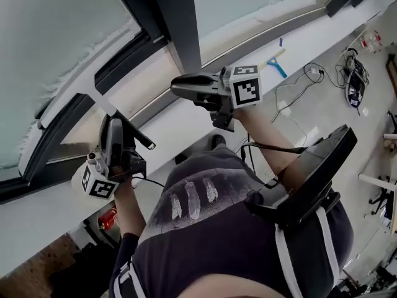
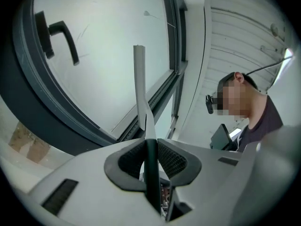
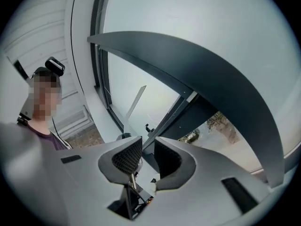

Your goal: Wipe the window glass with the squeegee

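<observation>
Tall window glass [image 1: 56, 36] in dark frames [image 1: 177, 23] fills the wall ahead of you, above a white floor [image 1: 186, 124] with cables strewn at its far side. Your left gripper [image 2: 151, 149] has the squeegee [image 2: 139, 84]. Its jaws are closed on the slim dark handle [image 2: 152, 173], with a pad pressing each flank. The pale neck and head rise from there toward the left pane. No view shows whether the wiping edge touches the glass. Your right gripper [image 3: 148, 157] hangs near the centre post, its jaws standing apart with nothing between them.

The squeegee looks light and stiff in the handle, and only the wiping edge is likely to give. A narrow, smooth handle like this may roll in the pads once the edge drags on the glass. The grip probably belongs where it is, low on the handle under the fork of the neck and square across its flat sides. Press evenly, because tilting would likely lift one end off the pane.
</observation>
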